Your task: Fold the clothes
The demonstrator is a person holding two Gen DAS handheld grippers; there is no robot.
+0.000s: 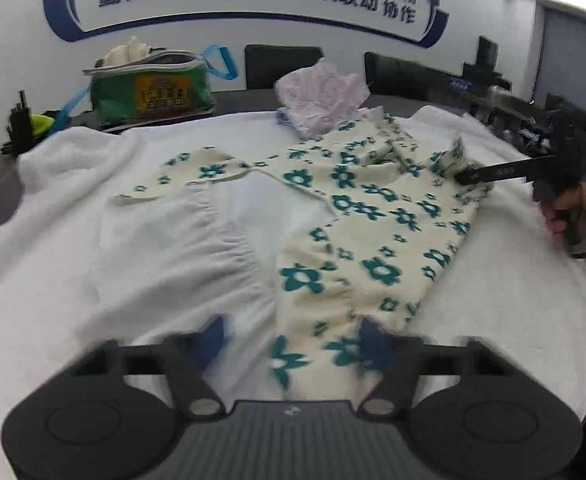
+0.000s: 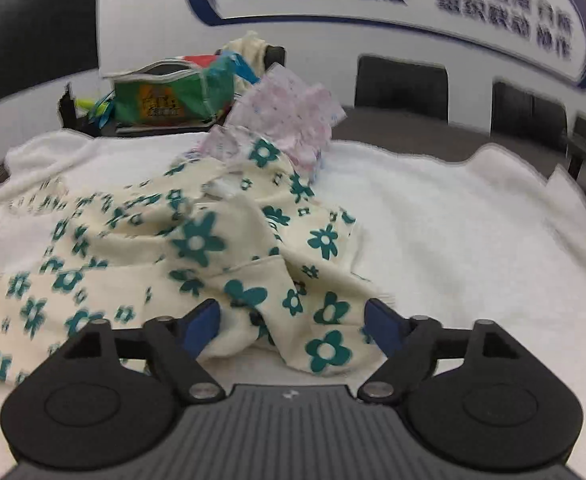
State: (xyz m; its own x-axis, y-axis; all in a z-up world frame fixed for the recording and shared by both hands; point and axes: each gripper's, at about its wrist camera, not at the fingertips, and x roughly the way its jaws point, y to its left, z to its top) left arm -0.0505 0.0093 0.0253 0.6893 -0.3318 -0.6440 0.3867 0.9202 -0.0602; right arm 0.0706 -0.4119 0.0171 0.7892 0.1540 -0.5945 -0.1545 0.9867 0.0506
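A white terry-cloth cover (image 1: 93,184) spreads over the whole dark table, and on it lies the task's thing, one cream knitted garment printed with teal flowers (image 1: 373,216), its long sleeve (image 1: 181,176) thrown out toward the left and its right side bunched into a raised ridge. Behind it, at the far edge of the cover, sits one crumpled pale-pink dotted garment (image 1: 321,100), touching the flowered one. On the bare table beyond stands one green zip-top fabric bag with blue handles (image 1: 153,88), cloth heaped in its mouth.

Step in hand, as judged: flattening and squaring the flowered garment before the first fold. To do it well, each gripper should take a single layer at an edge, draw outward until the ridge and the wrinkles in the cover lie flat, and bring the sleeve across only then; pinching two layers at the bunched side would lock the crease in.

The left gripper (image 1: 293,336) shows blue pads (image 1: 213,334) spread apart over the near hem, cloth between them but not pressed. The right gripper (image 2: 293,324) likewise stands with jaws parted astride the bunched side, nothing pinched; in the left view a person's hand (image 1: 585,208) holds its handle.

Count: garments, two; bags, two-finger grippers, two; bag, one; cover, one.
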